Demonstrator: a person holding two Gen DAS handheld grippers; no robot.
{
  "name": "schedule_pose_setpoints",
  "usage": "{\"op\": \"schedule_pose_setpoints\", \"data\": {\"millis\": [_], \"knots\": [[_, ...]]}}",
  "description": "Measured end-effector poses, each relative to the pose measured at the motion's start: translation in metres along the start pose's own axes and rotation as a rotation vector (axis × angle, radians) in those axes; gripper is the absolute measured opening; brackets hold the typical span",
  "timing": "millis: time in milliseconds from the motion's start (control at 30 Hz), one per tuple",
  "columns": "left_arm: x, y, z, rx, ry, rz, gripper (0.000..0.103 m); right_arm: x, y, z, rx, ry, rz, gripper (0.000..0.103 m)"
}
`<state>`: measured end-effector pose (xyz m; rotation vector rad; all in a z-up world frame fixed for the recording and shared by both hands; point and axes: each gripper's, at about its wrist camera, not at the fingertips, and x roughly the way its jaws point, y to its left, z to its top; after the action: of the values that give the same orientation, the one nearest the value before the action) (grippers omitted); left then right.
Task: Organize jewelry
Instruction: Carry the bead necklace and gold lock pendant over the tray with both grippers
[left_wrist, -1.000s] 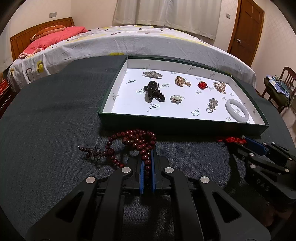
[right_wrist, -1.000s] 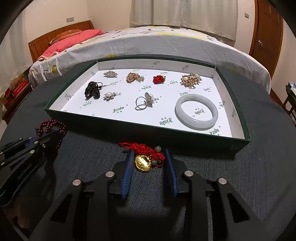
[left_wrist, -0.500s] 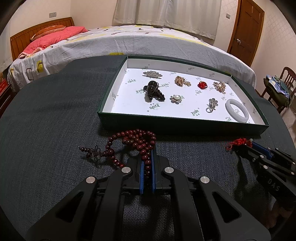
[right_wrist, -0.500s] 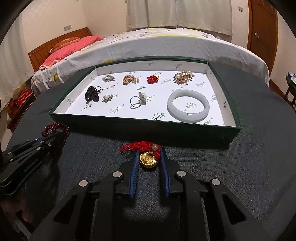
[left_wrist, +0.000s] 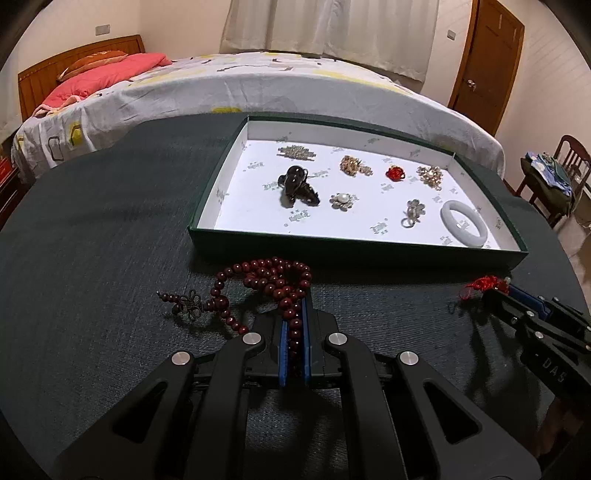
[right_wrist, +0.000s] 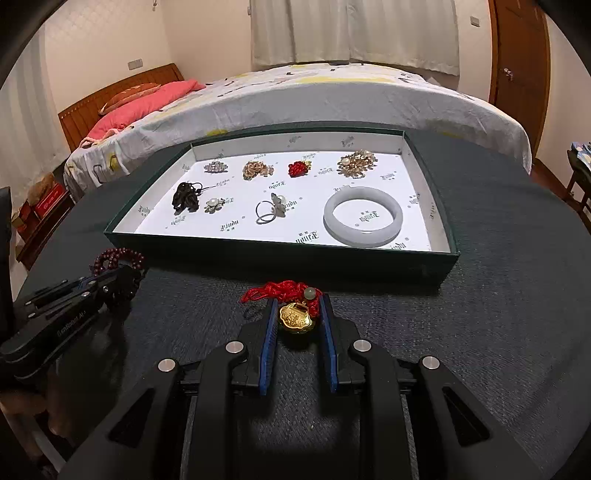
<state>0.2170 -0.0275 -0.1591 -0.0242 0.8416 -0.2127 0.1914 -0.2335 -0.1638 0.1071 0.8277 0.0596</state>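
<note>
Dark round table (left_wrist: 92, 229) by bed; green white-lined tray (right_wrist: 280, 254) holding eight pieces. Left gripper (left_wrist: 293, 314) clamping dark-red bead strand (left_wrist: 273, 277); right gripper (right_wrist: 297, 314) pinching gold lock pendant on red cord (right_wrist: 295, 317). Both awaiting traying.

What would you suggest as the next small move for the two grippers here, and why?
Probably lift the right gripper and carry its gold lock pendant over the green tray's near wall. Both grippers are already shut on their pieces, the left gripper on the red bead strand, and bare lining shows beside the jade bangle.
</note>
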Motion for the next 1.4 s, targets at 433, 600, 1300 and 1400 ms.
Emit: {"op": "schedule_pose_setpoints", "data": {"millis": [433, 600, 1300, 1400], "knots": [[-0.036, -0.010, 0.015, 0.023, -0.068, -0.029, 0.006, -0.032, 0.001, 0.011, 0.006, -0.077, 0.023, 0.023], [-0.051, -0.016, 0.027, 0.032, -0.108, -0.044, 0.006, -0.048, 0.002, 0.023, 0.004, -0.125, 0.032, 0.023], [-0.042, -0.041, 0.097, 0.100, -0.244, -0.069, 0.006, -0.038, 0.009, 0.099, -0.026, -0.280, 0.031, 0.023], [-0.025, -0.042, 0.103, 0.096, -0.224, -0.072, 0.006, -0.019, 0.007, 0.103, -0.021, -0.262, 0.025, 0.023]]}}
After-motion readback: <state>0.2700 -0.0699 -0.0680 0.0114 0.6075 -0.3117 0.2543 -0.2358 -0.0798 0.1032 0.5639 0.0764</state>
